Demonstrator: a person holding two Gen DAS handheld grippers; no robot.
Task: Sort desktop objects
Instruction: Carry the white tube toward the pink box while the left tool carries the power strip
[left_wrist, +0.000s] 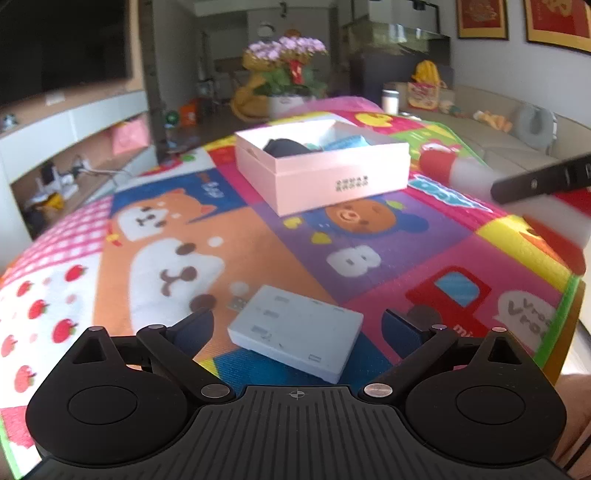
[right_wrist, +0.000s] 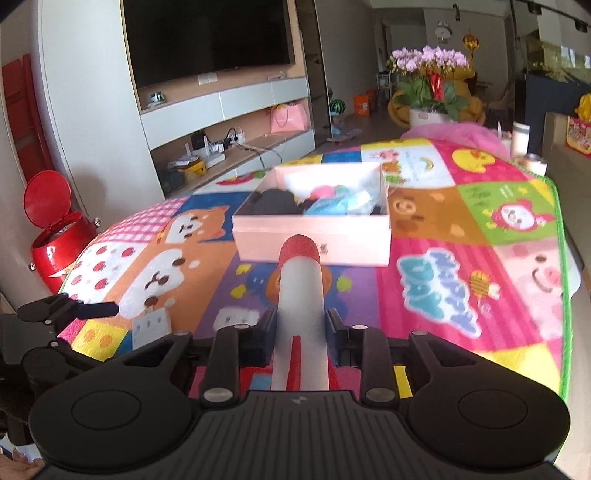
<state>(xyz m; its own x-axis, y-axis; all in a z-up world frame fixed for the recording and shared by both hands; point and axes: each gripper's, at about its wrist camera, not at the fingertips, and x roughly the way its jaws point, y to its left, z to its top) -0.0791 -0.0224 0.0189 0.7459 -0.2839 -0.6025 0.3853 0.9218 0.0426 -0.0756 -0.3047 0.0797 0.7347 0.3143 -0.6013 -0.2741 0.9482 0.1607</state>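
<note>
The left tool (left_wrist: 297, 323) stood wide open just above the counter, its two dark fingers (left_wrist: 197, 325) spread to either side of a flat pale grey rectangular plastic hub (left_wrist: 295, 332) and not touching it. The hub lay on the brightly coloured cartoon-print play mat (left_wrist: 177, 236) that covered the counter, close to the near edge, with a small metal plug (left_wrist: 236, 303) showing at its far left corner.

The right tool (right_wrist: 300, 326) was closed on a white foam cylinder with a red glittery tip (right_wrist: 301, 291), gripping it low down so that the red end pointed forward toward an open, pale pink cardboard box (right_wrist: 314, 236). In the left wrist view the same cylinder (left_wrist: 458, 171) hung above the right part of the mat, near the box's right corner, with one dark finger (left_wrist: 539, 179) of the right tool beside it.

The box (left_wrist: 325, 173) sat toward the middle of the mat, well apart from the hub, and already held a dark rounded item (left_wrist: 286, 147) and some blue and teal pieces (left_wrist: 345, 142); what they were could not be made out. Nothing lay on the mat between the hub and the box.

Past the counter stood a pot of purple orchids (right_wrist: 430, 79), a wall-mounted television (right_wrist: 210, 37) over shelving, and a red pedal bin with its lid up (right_wrist: 55, 232).
</note>
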